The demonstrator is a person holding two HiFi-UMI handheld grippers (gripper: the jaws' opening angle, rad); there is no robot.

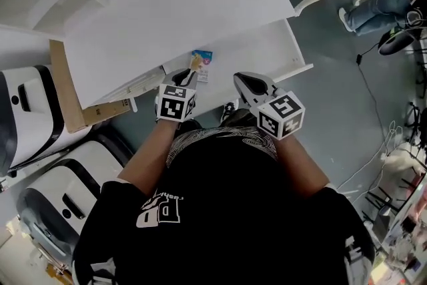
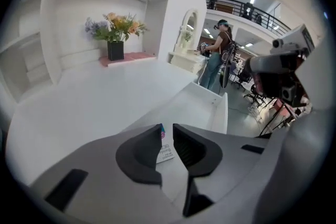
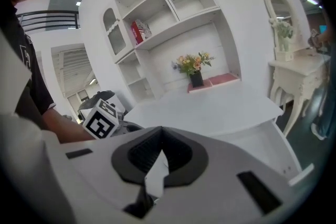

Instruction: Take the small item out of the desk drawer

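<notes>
- Black short-sleeved T-shirt (image 1: 227, 217) fills the lower half of the head view, with white block lettering at lower left and white marks on both sleeve hems.
- A band of black-and-white swirl-patterned cloth (image 1: 220, 138) sits at the frame's centre.
- The left gripper (image 1: 192, 71) has a pale grey moulded shell, black ribbed pads (image 2: 188, 147), dark rectangular slots, and a white marker cube (image 1: 175, 103) bearing black squares.
- The right gripper (image 1: 240, 81) has the same grey shell, black pads (image 3: 140, 153) and a black-and-white cube (image 1: 281, 114).
</notes>
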